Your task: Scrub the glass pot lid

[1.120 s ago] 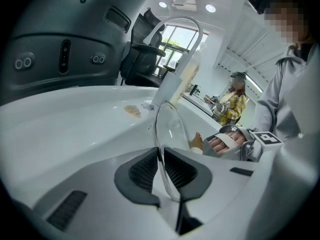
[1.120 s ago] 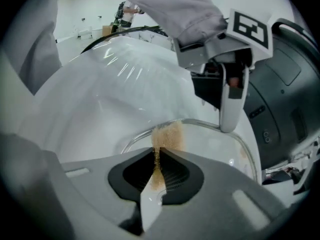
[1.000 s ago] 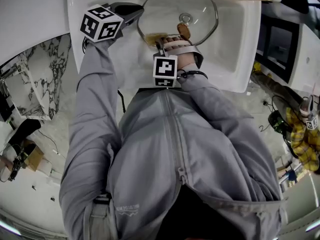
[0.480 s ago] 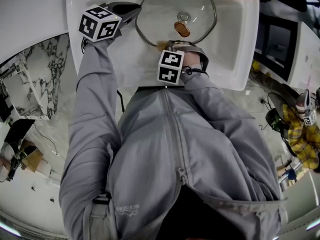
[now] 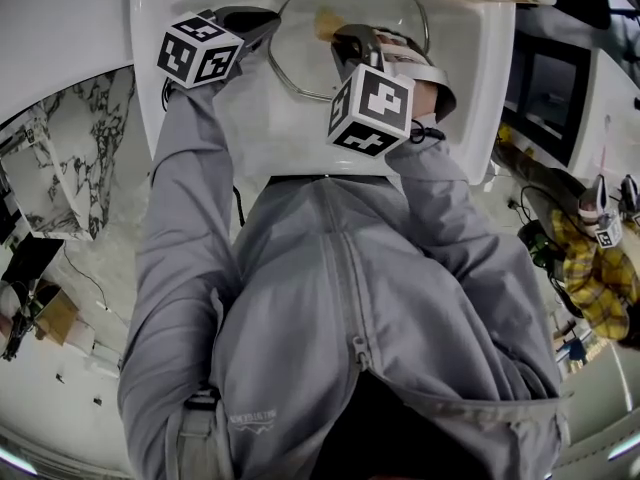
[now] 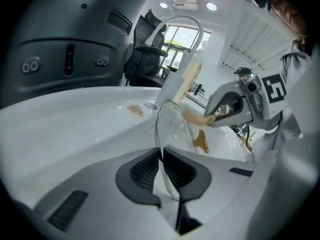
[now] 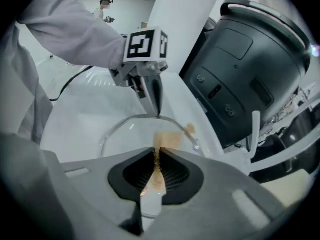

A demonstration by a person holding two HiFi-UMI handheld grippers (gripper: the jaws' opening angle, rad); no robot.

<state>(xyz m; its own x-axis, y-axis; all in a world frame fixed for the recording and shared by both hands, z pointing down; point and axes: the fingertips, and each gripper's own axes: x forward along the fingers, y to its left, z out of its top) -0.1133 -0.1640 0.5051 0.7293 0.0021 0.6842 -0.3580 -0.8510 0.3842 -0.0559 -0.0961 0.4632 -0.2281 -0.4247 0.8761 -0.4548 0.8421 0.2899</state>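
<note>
Pinching the rim of the glass pot lid [image 6: 175, 129] with my left gripper [image 6: 161, 151], jaws nearly closed on it. My right gripper [image 7: 156, 156] is clamped on a tan scrub pad [image 7: 167, 140] over the glass; can't tell if it's touching. The lid's in the white sink [image 5: 250, 118], top centre of the head view.

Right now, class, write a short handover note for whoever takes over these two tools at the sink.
Left tool: shut on the rim of the glass lid, holding it tilted in the white sink.
Right tool: shut on a tan scrub pad, at the glass.
Done: lid gripped, pad brought to it.
Left: scrub the whole lid; how clean it is I cannot tell.
</note>
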